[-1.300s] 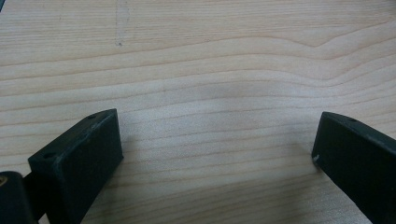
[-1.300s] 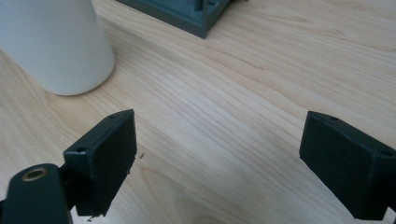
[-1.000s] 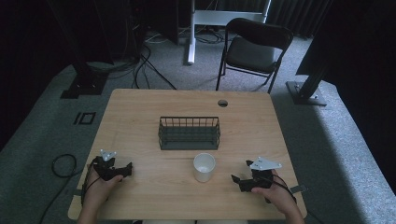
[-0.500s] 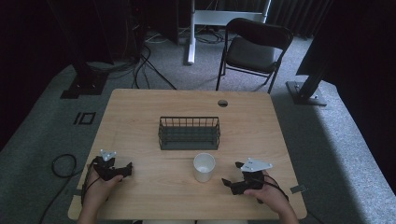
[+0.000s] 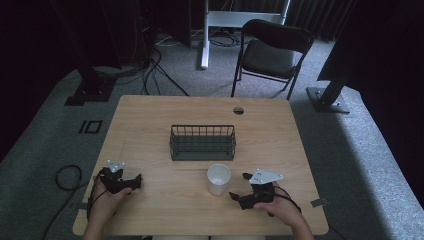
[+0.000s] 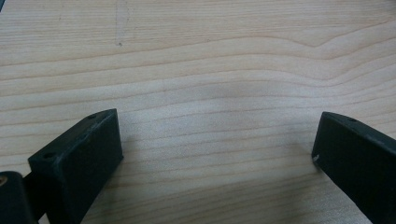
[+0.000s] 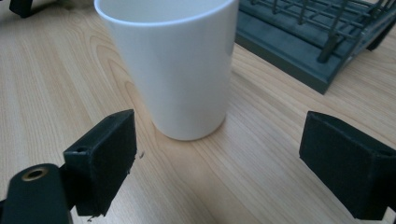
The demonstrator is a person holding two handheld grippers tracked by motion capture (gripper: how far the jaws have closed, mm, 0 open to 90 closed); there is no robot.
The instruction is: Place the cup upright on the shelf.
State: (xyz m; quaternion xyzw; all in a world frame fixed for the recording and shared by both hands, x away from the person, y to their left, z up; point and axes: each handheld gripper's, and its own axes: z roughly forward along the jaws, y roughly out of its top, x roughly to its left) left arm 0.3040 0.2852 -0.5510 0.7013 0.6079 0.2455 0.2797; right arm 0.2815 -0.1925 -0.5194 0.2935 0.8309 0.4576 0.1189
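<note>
Lower centre of high view: right gripper [image 5: 237,193] wide open, approaching upright white plastic cup [image 5: 218,178], not touching. Next, probably: advance, straddle cup, close. Left gripper [image 5: 135,182] open, idle.

We have slid our right gripper [image 5: 239,192] across the table [image 5: 165,115] toward nine o'clock. It was well apart from the white cup [image 5: 218,178] before, and now it sits just beside it, fingers [image 7: 100,161] wide apart.

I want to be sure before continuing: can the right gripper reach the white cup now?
Probably yes. The right gripper is open and points at the white cup close ahead, with bare table between; the basket stands behind.
</note>
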